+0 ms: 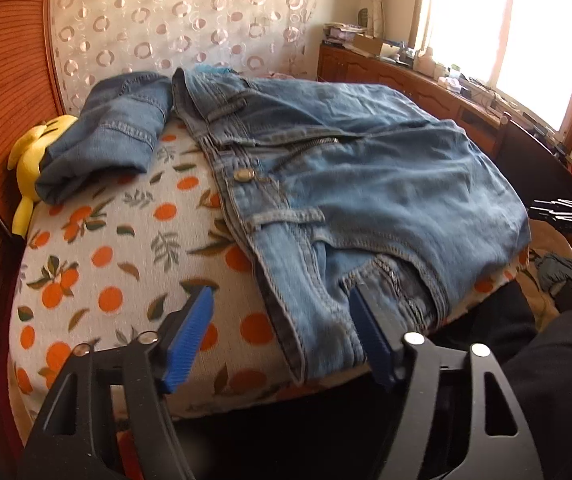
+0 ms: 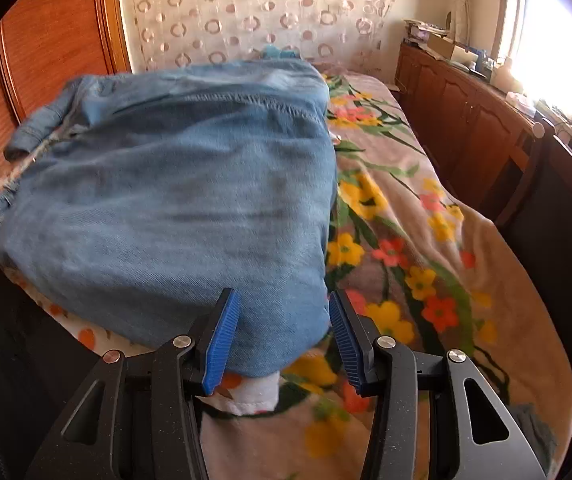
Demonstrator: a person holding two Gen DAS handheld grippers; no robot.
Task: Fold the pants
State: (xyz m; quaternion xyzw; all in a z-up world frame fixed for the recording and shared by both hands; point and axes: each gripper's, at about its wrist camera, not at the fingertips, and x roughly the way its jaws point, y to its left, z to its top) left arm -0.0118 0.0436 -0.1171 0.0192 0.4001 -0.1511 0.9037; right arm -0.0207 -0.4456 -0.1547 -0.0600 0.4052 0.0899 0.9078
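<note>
Both grippers, left point(image 1: 281, 340) and right point(image 2: 283, 340), are spread, nothing pinched. Jeans point(image 1: 346, 184) overhang the bed point(image 1: 125, 280) edge; slippage is judged possible.

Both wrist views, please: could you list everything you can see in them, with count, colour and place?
Jeans: one, light blue, folded on the bed's near end.
Second denim garment: one, darker blue, bunched by the headboard.
Soft toy: one, yellow, between that garment and the headboard.
Orange-print cover: one, white with oranges, under the jeans.
Floral blanket: one, beige with flowers, beside the jeans.
Headboard: one, reddish wood.
Cabinet: one, brown, cluttered, below the window.
Left hand-held gripper: black with blue pads, open, straddling the waistband edge.
Right hand-held gripper: same colours, open around the jeans' near corner.
</note>
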